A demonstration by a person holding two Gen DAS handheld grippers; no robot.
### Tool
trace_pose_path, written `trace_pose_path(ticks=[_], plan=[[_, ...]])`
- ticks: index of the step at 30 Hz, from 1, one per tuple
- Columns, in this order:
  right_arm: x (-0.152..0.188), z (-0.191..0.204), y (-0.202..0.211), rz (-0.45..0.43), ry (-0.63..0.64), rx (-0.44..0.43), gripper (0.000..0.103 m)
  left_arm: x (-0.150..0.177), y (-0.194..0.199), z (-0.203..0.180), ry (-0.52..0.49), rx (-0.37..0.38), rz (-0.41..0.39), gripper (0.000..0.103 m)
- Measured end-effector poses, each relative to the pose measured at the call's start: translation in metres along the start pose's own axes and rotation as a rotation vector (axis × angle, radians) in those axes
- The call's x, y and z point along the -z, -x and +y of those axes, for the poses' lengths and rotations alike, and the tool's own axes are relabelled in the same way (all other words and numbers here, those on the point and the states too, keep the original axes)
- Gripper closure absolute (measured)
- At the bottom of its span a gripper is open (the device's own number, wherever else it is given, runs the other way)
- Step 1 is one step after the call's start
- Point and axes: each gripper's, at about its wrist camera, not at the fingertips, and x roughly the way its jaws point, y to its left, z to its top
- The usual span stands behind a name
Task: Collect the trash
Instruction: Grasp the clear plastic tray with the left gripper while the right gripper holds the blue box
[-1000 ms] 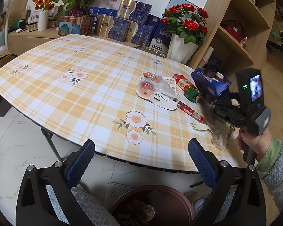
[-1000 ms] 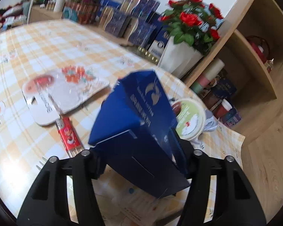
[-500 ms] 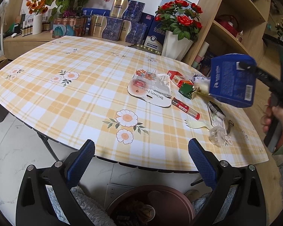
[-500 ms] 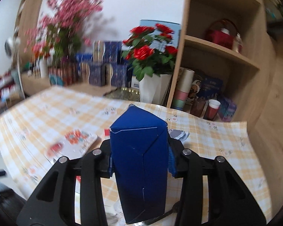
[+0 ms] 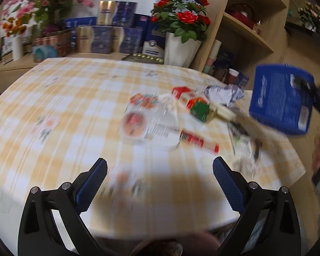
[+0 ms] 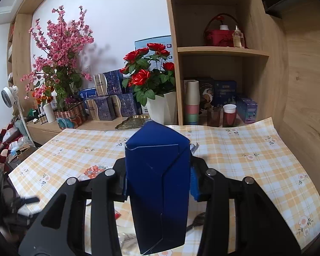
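My right gripper (image 6: 159,183) is shut on a dark blue cardboard box (image 6: 157,181), held upright above the checked tablecloth (image 6: 256,149). In the left wrist view the same blue box (image 5: 281,98) hangs in the air at the right, above the table edge. My left gripper (image 5: 159,166) is open and empty, low over the near edge of the table. Trash lies ahead of it: a clear blister pack (image 5: 149,123), a red and white tube (image 5: 199,141), a green and red carton (image 5: 200,108), crumpled paper (image 5: 224,92) and clear wrappers (image 5: 243,140). The left view is blurred.
A white pot of red roses (image 6: 160,106) and stacked blue gift boxes (image 6: 108,102) stand behind the table. Wooden shelves (image 6: 221,51) with cups rise at the right. A dark round bin (image 5: 160,245) shows under the table's near edge.
The right gripper has lifted the blue box off the table and rolled it upright. The left gripper has moved forward toward the trash, and the bin has slid almost out of view.
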Motion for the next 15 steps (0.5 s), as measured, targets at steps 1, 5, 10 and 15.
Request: trace_pose_path(ticks=[1,5,10,15], plan=[[0.002,-0.001,0.001,0.001,-0.002,0.001,0.06,-0.008,-0.007,0.0,0.0,0.007,0.0,0.006],[0.011,-0.008,0.006,-0.001,-0.017,0.009,0.06,-0.052,-0.056,0.006,0.016,0.012,0.032,0.024],[0.022,-0.013,0.011,0.008,-0.021,0.015,0.06,-0.075,-0.117,0.013,0.002,-0.038,0.13,0.03],[0.029,-0.018,0.015,0.013,-0.02,0.016,0.06,-0.08,-0.147,0.007,-0.058,-0.081,0.16,0.03]])
